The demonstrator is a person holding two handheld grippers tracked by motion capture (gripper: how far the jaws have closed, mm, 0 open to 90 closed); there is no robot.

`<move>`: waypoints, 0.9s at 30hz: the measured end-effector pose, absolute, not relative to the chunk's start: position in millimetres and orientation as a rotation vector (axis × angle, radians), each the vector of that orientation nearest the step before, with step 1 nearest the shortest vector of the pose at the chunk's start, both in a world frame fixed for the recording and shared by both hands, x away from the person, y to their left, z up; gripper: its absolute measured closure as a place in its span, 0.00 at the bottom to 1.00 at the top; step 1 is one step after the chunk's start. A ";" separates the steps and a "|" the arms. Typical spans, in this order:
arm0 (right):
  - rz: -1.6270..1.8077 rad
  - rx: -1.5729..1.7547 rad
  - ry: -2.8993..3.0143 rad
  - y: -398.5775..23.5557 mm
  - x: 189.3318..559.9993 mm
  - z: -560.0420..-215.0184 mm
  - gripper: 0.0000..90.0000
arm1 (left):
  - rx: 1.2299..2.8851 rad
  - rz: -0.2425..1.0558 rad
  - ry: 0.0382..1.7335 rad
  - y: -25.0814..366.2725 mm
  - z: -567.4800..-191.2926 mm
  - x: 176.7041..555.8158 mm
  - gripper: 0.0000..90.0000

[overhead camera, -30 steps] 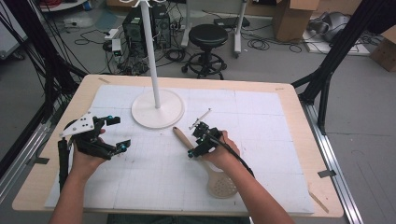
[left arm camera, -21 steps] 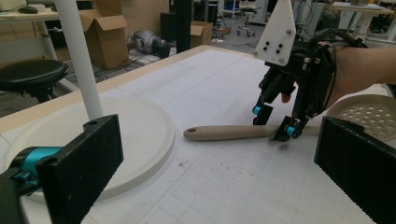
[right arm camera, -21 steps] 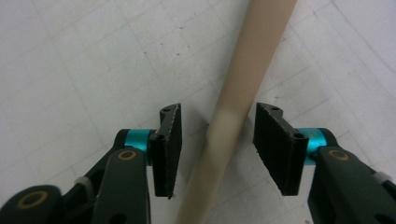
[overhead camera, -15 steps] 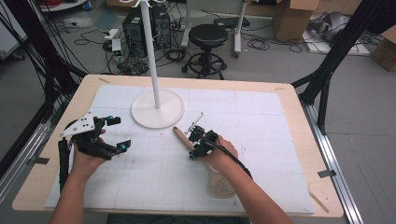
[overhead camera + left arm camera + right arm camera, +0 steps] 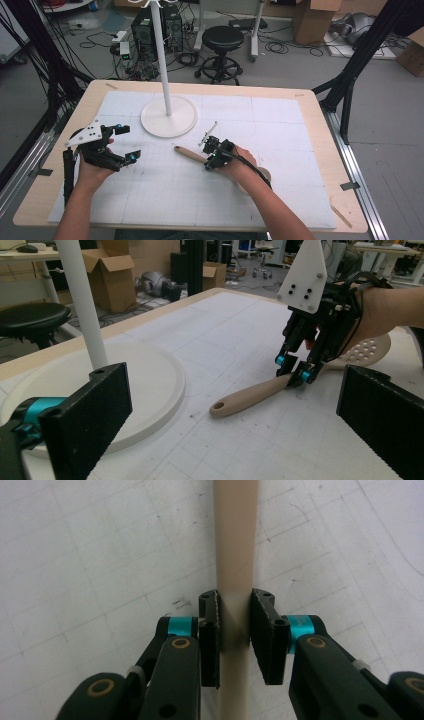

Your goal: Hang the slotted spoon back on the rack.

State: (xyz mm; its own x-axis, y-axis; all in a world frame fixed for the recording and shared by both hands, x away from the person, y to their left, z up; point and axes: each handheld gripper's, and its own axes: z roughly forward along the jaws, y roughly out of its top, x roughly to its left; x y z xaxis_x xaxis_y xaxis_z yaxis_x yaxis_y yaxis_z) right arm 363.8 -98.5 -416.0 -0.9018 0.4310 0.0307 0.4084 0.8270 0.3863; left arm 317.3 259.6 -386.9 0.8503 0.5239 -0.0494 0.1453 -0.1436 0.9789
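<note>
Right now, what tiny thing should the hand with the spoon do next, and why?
Probably lift it a little. The right gripper has just been closing, and its jaws now pinch the handle of the slotted spoon, which lies flat on the white mat. The left gripper waits open, away from it.

Black grippers (image 5: 214,155), teal joints, grey plates, bare forearms.
</note>
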 end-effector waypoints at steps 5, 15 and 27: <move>0.613 0.645 2.971 -100.1 364.7 -416.1 0.83 | 1.704 0.356 0.522 260.6 -386.6 317.0 0.02; 0.602 0.818 2.934 -103.9 364.5 -415.6 0.57 | 1.714 0.351 0.533 259.7 -389.8 318.7 0.02; 0.538 0.725 2.909 -92.1 355.9 -415.7 0.84 | 1.722 0.356 0.540 258.1 -390.4 318.4 0.02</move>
State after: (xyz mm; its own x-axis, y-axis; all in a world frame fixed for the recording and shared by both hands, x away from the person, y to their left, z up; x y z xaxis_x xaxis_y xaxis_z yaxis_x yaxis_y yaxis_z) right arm 355.9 -92.1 -415.7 -0.8825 0.4702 -0.0075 0.4365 0.8249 0.3592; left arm 318.4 258.1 -390.4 0.8435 0.5345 -0.0536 0.1612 -0.1566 0.9744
